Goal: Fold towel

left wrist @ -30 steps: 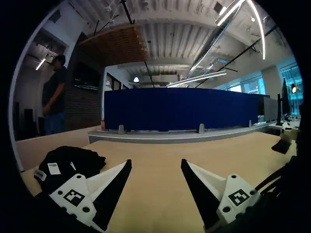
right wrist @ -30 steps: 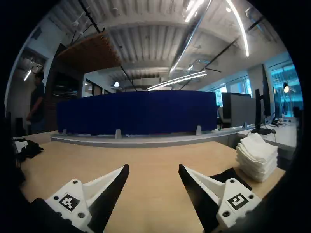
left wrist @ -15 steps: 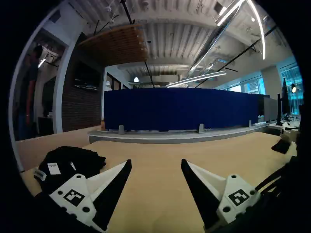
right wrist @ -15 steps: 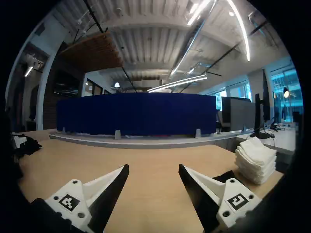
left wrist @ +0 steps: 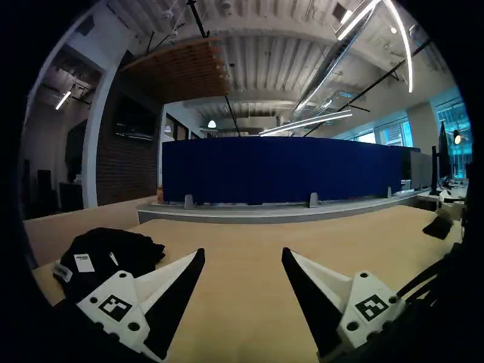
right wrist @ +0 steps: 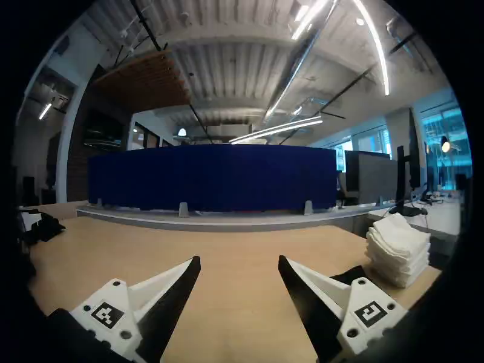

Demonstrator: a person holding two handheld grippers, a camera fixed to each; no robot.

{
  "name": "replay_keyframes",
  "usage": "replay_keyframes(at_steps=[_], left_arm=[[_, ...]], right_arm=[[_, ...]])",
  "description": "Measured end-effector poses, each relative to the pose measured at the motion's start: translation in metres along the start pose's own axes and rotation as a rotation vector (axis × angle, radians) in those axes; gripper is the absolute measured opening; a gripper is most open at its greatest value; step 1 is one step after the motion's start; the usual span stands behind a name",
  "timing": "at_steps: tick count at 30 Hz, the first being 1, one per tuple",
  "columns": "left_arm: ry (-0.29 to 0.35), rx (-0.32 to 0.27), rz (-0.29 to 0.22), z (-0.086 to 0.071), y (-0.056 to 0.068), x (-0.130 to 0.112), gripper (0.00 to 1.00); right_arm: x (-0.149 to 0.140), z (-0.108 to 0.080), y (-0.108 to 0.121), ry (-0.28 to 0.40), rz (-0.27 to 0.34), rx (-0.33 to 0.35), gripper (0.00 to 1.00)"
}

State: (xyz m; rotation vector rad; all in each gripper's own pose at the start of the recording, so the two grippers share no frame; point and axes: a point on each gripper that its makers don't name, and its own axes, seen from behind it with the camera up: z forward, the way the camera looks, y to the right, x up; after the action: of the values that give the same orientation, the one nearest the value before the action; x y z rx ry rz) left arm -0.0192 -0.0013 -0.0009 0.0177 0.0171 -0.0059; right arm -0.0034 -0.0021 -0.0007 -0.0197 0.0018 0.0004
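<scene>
A stack of folded white towels (right wrist: 397, 248) stands at the right edge of the wooden table (right wrist: 242, 254) in the right gripper view, to the right of my right gripper (right wrist: 239, 261). That gripper is open and holds nothing. A black cloth (right wrist: 349, 275) lies flat just behind its right finger. In the left gripper view a crumpled pile of black cloth with white tags (left wrist: 109, 257) lies at the left, beside the left finger. My left gripper (left wrist: 243, 254) is open with bare table between its fingers.
A blue divider panel (left wrist: 278, 170) runs across the back of the table (left wrist: 254, 242) on a grey rail. A small dark object (left wrist: 438, 227) sits at the far right in the left gripper view. Monitors (right wrist: 406, 175) stand on a desk beyond the towels.
The person standing at the far left has walked out of sight. The right gripper view tilted very slightly; the left gripper has not moved.
</scene>
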Motion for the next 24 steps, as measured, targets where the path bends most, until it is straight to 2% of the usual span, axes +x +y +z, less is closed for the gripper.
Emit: replay_keyframes(at_steps=[24], left_arm=[[-0.001, 0.0, 0.0, 0.0014, 0.0004, 0.0005, 0.94]], right_arm=[[0.0001, 0.0001, 0.0007, 0.0, 0.0, 0.0, 1.0]])
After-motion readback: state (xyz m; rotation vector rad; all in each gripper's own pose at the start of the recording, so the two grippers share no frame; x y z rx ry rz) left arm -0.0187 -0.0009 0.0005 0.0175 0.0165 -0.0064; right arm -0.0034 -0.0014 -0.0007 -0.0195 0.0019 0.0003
